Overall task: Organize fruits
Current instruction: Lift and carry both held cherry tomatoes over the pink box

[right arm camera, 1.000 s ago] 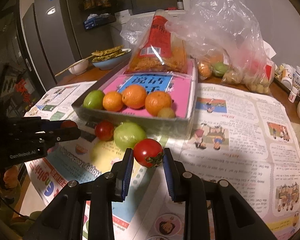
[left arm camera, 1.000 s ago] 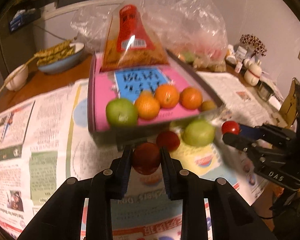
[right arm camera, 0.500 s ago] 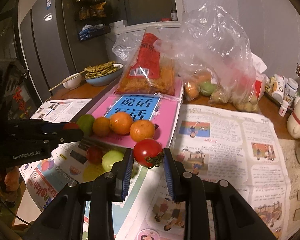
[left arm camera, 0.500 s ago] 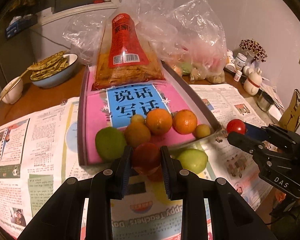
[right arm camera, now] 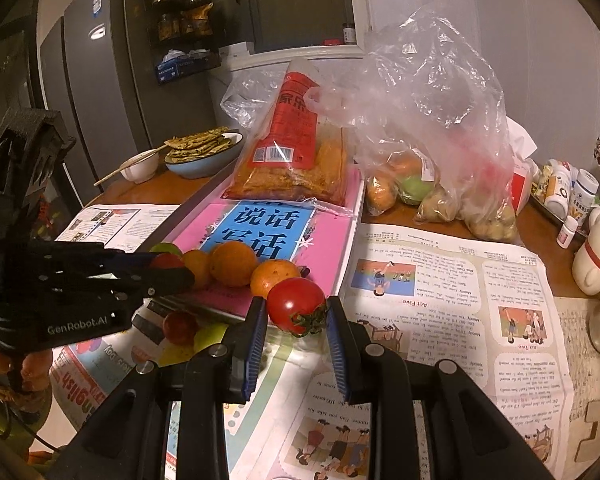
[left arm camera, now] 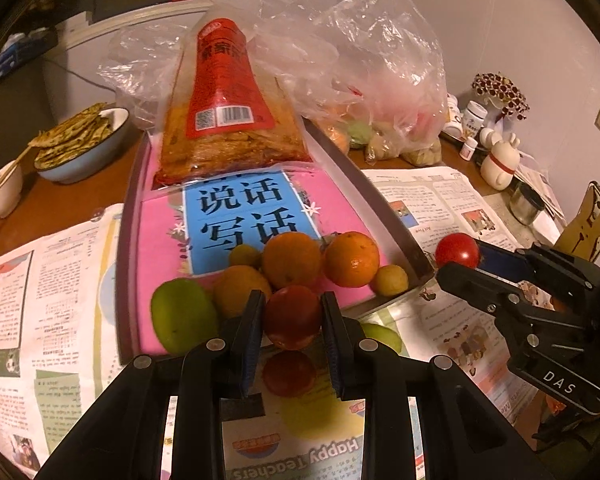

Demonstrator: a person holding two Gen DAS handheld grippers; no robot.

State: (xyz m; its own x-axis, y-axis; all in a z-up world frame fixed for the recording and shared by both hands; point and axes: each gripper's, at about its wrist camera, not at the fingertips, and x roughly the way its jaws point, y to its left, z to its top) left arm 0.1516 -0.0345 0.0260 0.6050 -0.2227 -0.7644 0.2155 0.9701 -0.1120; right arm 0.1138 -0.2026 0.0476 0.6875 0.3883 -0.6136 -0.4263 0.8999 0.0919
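My left gripper (left arm camera: 293,320) is shut on a red tomato (left arm camera: 292,316), held above the near edge of the pink-lined tray (left arm camera: 396,216). The tray holds a green fruit (left arm camera: 182,316), three oranges (left arm camera: 292,258) and small yellow fruits (left arm camera: 389,280). Another red tomato (left arm camera: 289,374) and a green fruit (left arm camera: 382,338) lie on the newspaper below. My right gripper (right arm camera: 296,312) is shut on a stemmed red tomato (right arm camera: 296,306), held near the tray's right front corner; it also shows in the left wrist view (left arm camera: 458,250).
A snack bag (left arm camera: 224,120) lies on the tray's far end. A plastic bag of produce (right arm camera: 432,152) sits behind on the right. A blue bowl of flatbread (left arm camera: 80,140), a white cup, bottles and a figurine (left arm camera: 498,160) stand around. Newspaper (right arm camera: 460,280) covers the table.
Both grippers have risen and moved forward towards the tray, each still holding its tomato. The left tomato is now over the tray's near edge.
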